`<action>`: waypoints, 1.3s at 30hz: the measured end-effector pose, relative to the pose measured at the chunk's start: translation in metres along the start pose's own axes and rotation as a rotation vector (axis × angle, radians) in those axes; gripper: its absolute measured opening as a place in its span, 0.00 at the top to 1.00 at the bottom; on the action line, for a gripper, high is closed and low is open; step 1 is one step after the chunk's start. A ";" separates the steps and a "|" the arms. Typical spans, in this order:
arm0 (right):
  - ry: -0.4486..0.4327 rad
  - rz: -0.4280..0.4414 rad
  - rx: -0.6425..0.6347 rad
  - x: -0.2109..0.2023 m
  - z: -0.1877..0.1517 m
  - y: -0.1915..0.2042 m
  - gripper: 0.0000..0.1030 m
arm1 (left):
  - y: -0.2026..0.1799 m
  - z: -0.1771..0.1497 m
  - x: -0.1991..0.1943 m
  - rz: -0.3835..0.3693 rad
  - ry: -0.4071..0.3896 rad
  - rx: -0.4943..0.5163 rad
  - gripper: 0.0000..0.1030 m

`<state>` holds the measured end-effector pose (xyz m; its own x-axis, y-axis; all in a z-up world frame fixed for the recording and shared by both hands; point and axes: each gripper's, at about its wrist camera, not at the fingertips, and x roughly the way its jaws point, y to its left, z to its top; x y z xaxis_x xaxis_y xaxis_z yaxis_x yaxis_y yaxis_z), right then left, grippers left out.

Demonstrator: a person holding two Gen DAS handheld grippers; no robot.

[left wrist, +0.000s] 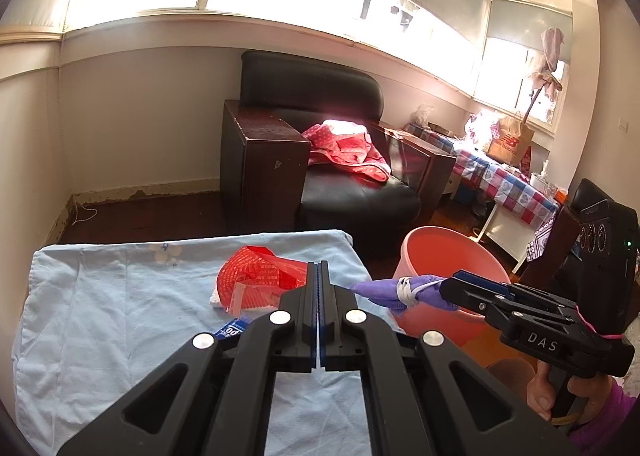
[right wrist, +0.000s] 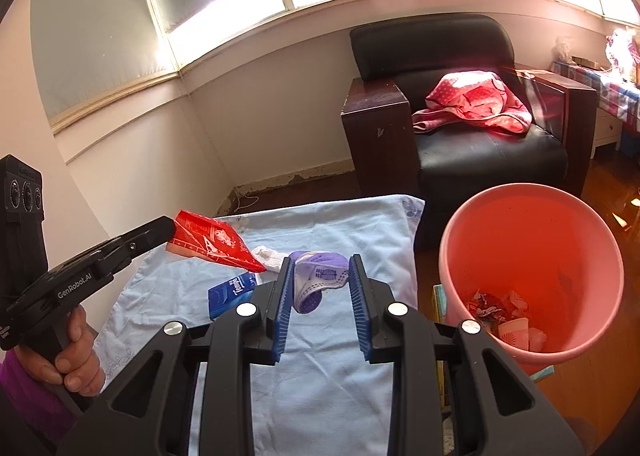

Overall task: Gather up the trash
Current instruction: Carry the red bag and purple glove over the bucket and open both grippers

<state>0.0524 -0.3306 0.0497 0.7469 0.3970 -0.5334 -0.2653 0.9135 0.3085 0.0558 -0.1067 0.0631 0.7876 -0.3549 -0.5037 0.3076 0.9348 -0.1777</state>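
Nearest the left wrist camera, the left gripper [left wrist: 319, 272] had its jaws pressed together on the thin edge of a crinkly red plastic wrapper [left wrist: 256, 280] above the pale blue cloth [left wrist: 100, 296] covering the table, whose far edge dropped to open dark floor before a black leather armchair [left wrist: 320, 127]. In the right wrist view, the right gripper [right wrist: 320, 276] stood narrowly parted, its ribbed blue pads [right wrist: 280, 308] clamping a soft purple-and-white mask [right wrist: 316, 276]. The smooth round pink bin [right wrist: 532, 272] stood just right of the table, with scraps inside.
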 end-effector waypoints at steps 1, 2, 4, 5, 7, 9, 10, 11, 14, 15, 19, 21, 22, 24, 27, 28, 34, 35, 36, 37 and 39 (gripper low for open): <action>-0.008 -0.010 0.009 -0.003 0.000 -0.005 0.73 | -0.005 0.002 0.002 -0.009 0.000 0.009 1.00; -0.015 -0.020 0.018 -0.006 0.000 -0.010 0.73 | -0.011 0.004 0.005 -0.018 0.000 0.017 1.00; -0.030 -0.043 0.035 -0.011 0.001 -0.021 0.73 | -0.020 0.007 0.009 -0.037 0.001 0.033 1.00; -0.036 -0.054 0.045 -0.014 0.001 -0.026 0.73 | -0.026 0.009 0.012 -0.048 0.001 0.042 1.00; -0.051 -0.076 0.064 -0.019 0.002 -0.038 0.73 | -0.037 0.013 0.019 -0.068 0.001 0.059 1.00; -0.067 -0.099 0.082 -0.026 0.002 -0.049 0.73 | -0.049 0.017 0.025 -0.091 0.002 0.077 1.00; -0.074 -0.110 0.091 -0.030 0.003 -0.054 0.73 | -0.055 0.018 0.028 -0.103 0.003 0.087 1.00; -0.080 -0.121 0.102 -0.033 0.003 -0.060 0.73 | -0.060 0.020 0.031 -0.114 0.005 0.096 1.00; -0.095 -0.154 0.126 -0.040 0.003 -0.074 0.73 | -0.078 0.023 0.042 -0.147 0.015 0.122 1.00; -0.099 -0.168 0.131 -0.042 0.002 -0.079 0.73 | -0.084 0.023 0.046 -0.159 0.019 0.129 1.00; -0.108 -0.223 0.154 -0.048 0.000 -0.096 0.73 | -0.105 0.024 0.064 -0.206 0.038 0.139 1.00; -0.107 -0.247 0.171 -0.050 -0.002 -0.106 0.73 | -0.115 0.023 0.076 -0.225 0.058 0.142 1.00; -0.105 -0.257 0.180 -0.052 -0.003 -0.110 0.73 | -0.119 0.022 0.081 -0.234 0.069 0.145 1.00; -0.097 -0.278 0.198 -0.052 -0.006 -0.118 0.73 | -0.128 0.020 0.093 -0.248 0.089 0.157 1.00; -0.082 -0.311 0.221 -0.049 -0.008 -0.130 0.73 | -0.141 0.016 0.112 -0.261 0.120 0.177 1.00; -0.078 -0.324 0.228 -0.049 -0.009 -0.134 0.73 | -0.144 0.013 0.117 -0.265 0.132 0.182 1.00; -0.044 -0.370 0.270 -0.043 -0.016 -0.150 0.73 | -0.160 -0.003 0.146 -0.280 0.207 0.193 1.00; -0.037 -0.375 0.276 -0.042 -0.017 -0.152 0.73 | -0.163 -0.005 0.150 -0.283 0.216 0.192 1.00; -0.033 -0.376 0.281 -0.040 -0.018 -0.153 0.73 | -0.164 -0.007 0.153 -0.288 0.225 0.190 1.00; -0.029 -0.379 0.285 -0.040 -0.018 -0.154 0.73 | -0.165 -0.008 0.154 -0.292 0.233 0.189 1.00; -0.023 -0.388 0.288 -0.038 -0.020 -0.154 0.73 | -0.168 -0.012 0.156 -0.301 0.243 0.194 1.00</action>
<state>0.0531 -0.4846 0.0066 0.7717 0.0265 -0.6355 0.2130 0.9307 0.2975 0.1202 -0.3192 0.0041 0.5056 -0.5758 -0.6425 0.6171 0.7618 -0.1971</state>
